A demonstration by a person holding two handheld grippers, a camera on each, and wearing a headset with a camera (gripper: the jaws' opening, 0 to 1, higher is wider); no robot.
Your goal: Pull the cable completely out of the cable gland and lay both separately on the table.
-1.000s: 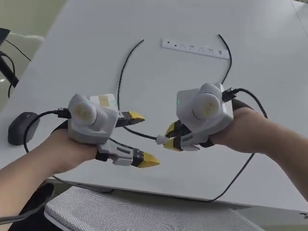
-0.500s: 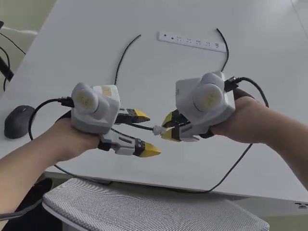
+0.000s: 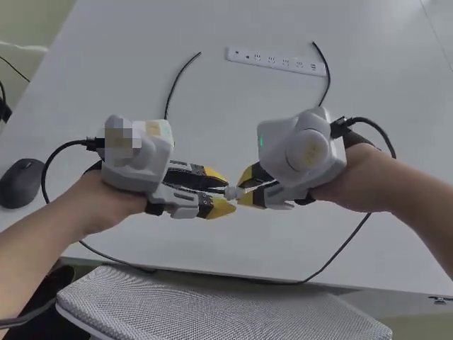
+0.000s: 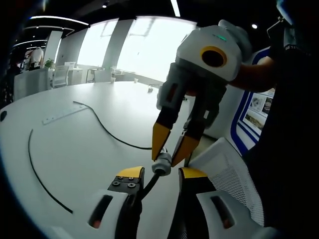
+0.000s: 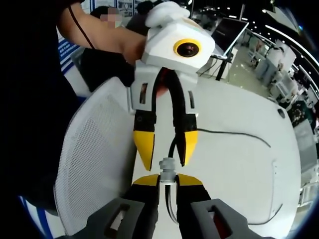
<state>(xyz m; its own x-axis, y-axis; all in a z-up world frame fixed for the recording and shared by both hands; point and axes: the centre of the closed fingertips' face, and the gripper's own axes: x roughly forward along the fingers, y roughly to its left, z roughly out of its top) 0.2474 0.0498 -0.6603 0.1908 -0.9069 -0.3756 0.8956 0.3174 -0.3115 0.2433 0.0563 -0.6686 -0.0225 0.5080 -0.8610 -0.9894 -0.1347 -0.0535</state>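
A small white cable gland hangs above the table's near edge, with my right gripper shut on it. A thin black cable comes out of the gland, runs left and curves away over the white table. My left gripper faces the right one tip to tip, open, its yellow fingers either side of the cable just behind the gland. In the left gripper view the cable passes between my jaws toward the gland. In the right gripper view the gland sits between my jaws.
A white power strip lies at the far side of the table, its black cord looping toward the right. A dark mouse rests at the left edge. A grey mesh chair stands below the near table edge.
My left gripper has moved right, up to the gland, and its jaws have narrowed around the cable. The right gripper has kept hold of the gland, shifting slightly.
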